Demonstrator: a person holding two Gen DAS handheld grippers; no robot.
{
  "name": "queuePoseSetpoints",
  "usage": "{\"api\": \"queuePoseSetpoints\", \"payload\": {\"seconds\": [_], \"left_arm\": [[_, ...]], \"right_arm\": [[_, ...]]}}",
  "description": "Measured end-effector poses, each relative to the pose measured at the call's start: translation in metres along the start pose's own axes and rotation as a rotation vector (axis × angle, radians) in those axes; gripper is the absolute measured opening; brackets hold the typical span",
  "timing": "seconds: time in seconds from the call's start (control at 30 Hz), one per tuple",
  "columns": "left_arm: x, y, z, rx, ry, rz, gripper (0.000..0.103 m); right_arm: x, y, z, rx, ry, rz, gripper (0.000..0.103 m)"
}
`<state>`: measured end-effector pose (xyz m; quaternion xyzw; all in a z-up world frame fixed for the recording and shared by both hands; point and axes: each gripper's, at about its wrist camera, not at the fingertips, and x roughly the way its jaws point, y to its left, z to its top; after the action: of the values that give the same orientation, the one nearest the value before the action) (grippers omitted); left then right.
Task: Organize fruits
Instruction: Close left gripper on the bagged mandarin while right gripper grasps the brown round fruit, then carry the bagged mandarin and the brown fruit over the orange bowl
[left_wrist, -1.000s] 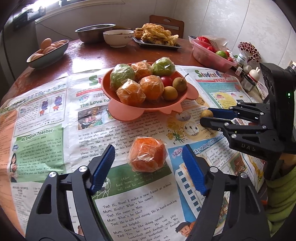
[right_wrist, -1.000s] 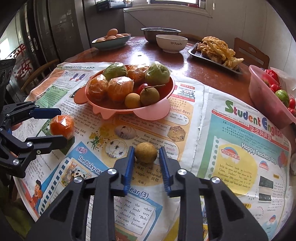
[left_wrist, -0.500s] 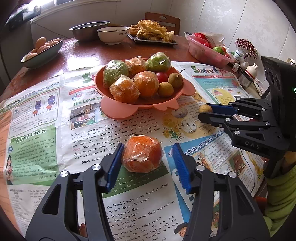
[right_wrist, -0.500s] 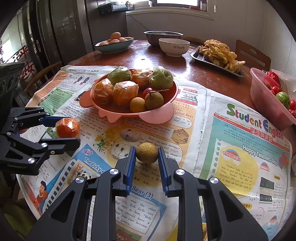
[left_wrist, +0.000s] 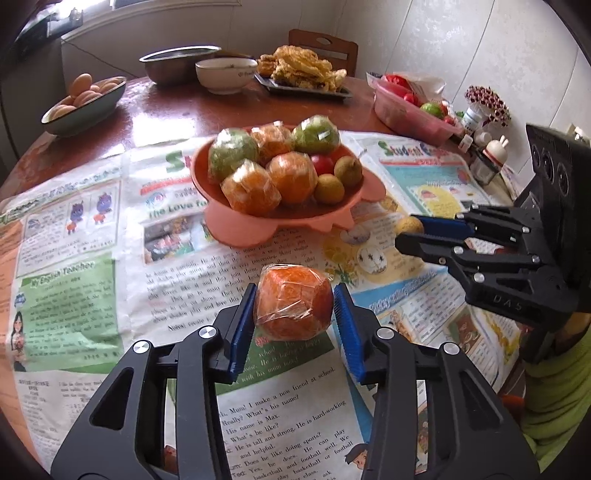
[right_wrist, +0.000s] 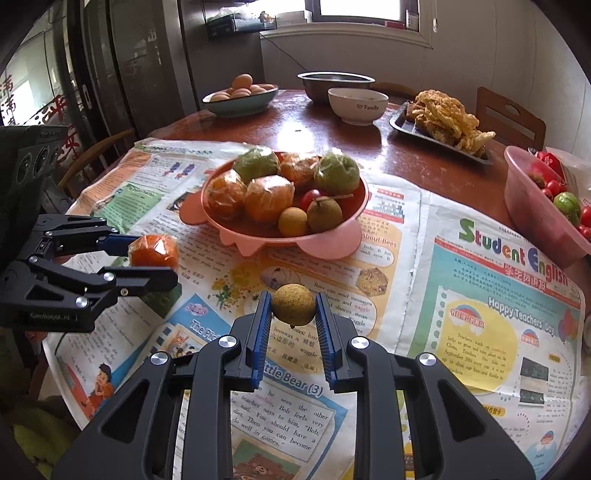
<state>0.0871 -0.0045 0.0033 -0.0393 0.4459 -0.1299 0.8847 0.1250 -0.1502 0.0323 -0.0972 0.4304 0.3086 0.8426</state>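
Observation:
An orange wrapped in clear film (left_wrist: 293, 310) sits on the newspaper between the blue pads of my left gripper (left_wrist: 295, 291). Its jaws are closing and both pads touch the fruit's sides. My right gripper (right_wrist: 292, 299) is shut on a small round yellow-brown fruit (right_wrist: 293, 304), held just above the paper. Beyond both stands a pink fruit bowl (right_wrist: 295, 240) with several wrapped oranges, green fruits, a small red one and brown ones. The right wrist view shows the left gripper (right_wrist: 151, 258) at the left, around the orange (right_wrist: 153, 251).
Newspaper (left_wrist: 92, 258) covers the near half of the round wooden table. At the back are a bowl of eggs (left_wrist: 83, 105), a steel bowl (left_wrist: 173, 64), a white bowl (left_wrist: 223, 75) and a tray of fried food (left_wrist: 303, 74). A pink tub of tomatoes (left_wrist: 410, 110) stands at the right.
My left gripper's jaws closed in from wide apart until the pads met the wrapped orange. The right gripper kept its hold on the small fruit and lifted it a little.

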Motion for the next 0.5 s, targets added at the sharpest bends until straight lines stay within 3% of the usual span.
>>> {"api": "queuePoseSetpoints", "payload": {"seconds": [0.5], "left_arm": [[-0.005,0.0,0.043,0.016,-0.031,-0.005,0.034]], "right_arm": [[-0.01,-0.005,0.041,-0.009,-0.058,0.024,0.023]]}}
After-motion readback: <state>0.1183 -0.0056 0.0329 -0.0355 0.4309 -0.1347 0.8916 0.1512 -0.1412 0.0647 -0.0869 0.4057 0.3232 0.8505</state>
